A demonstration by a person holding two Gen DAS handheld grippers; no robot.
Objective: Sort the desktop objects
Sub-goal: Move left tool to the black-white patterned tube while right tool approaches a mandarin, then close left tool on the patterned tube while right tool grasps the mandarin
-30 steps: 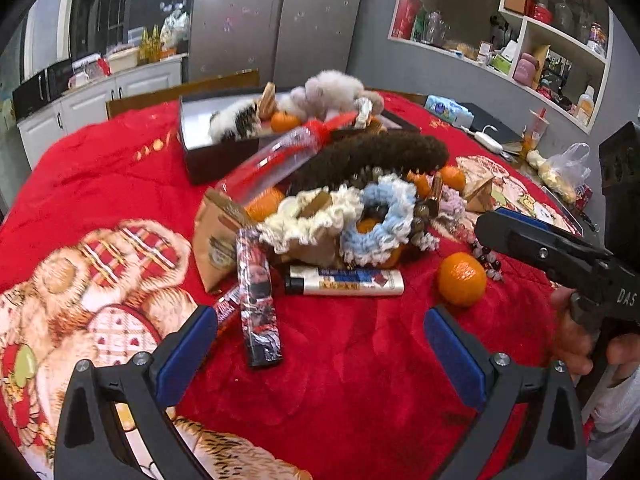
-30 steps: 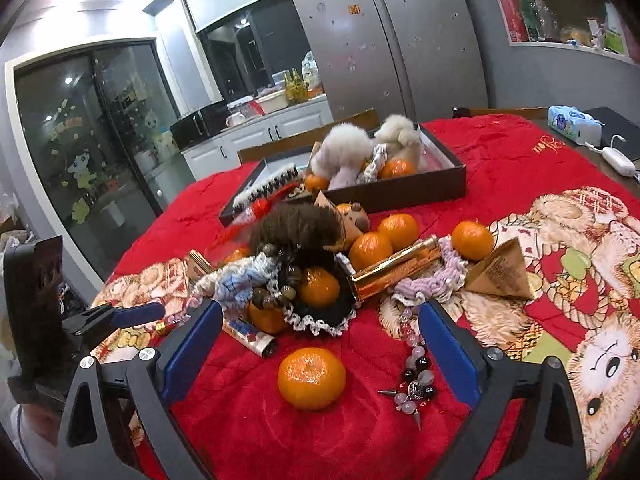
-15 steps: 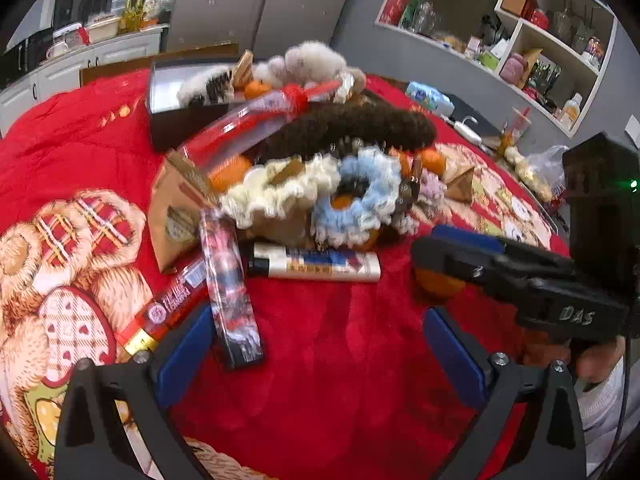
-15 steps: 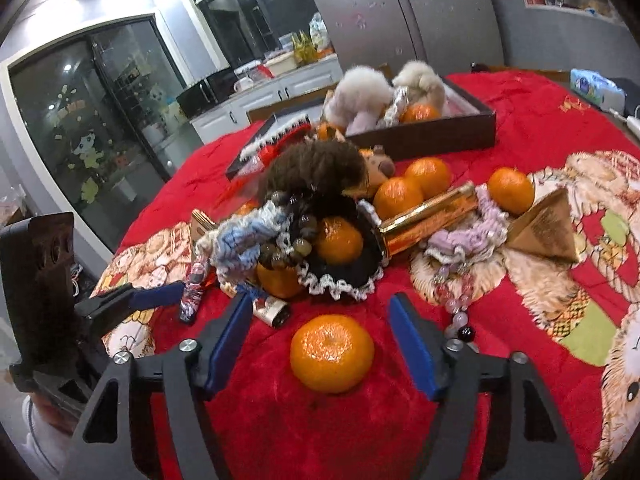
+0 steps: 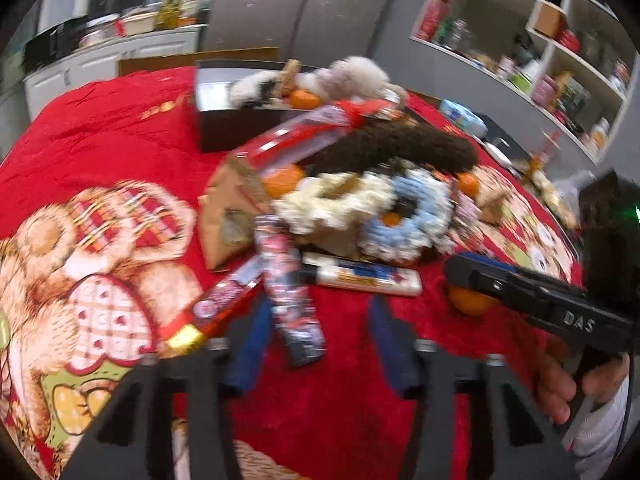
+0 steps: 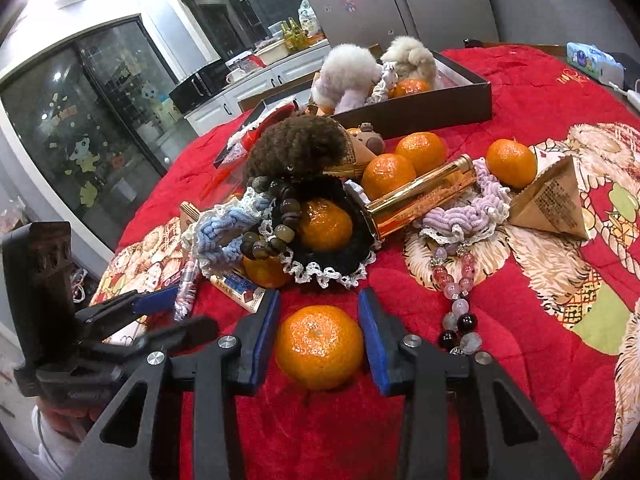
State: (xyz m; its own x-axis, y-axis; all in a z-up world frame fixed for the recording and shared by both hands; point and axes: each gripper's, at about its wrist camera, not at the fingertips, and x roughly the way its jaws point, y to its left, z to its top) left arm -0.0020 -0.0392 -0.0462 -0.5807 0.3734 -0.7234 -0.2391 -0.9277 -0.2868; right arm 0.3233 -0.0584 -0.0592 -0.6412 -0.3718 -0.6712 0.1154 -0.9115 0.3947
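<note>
Left wrist view: left gripper (image 5: 316,344) was wide a sec ago, jaws now closing round the patterned stick pack (image 5: 290,288), bottom centre of frame; pads look just short of it, blur makes contact hard to tell.

Right wrist view: right gripper (image 6: 318,338) also narrowed from wide, jaws closing either side of the lone tangerine (image 6: 319,346), bottom centre, slim gaps left. Prob. both picks starting; brown box (image 6: 420,114) upper centre likely goal.

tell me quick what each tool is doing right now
Left tool: closing around the dark patterned packet, not clearly gripping.
Right tool: closing around the tangerine, pads not yet pressing.
</note>
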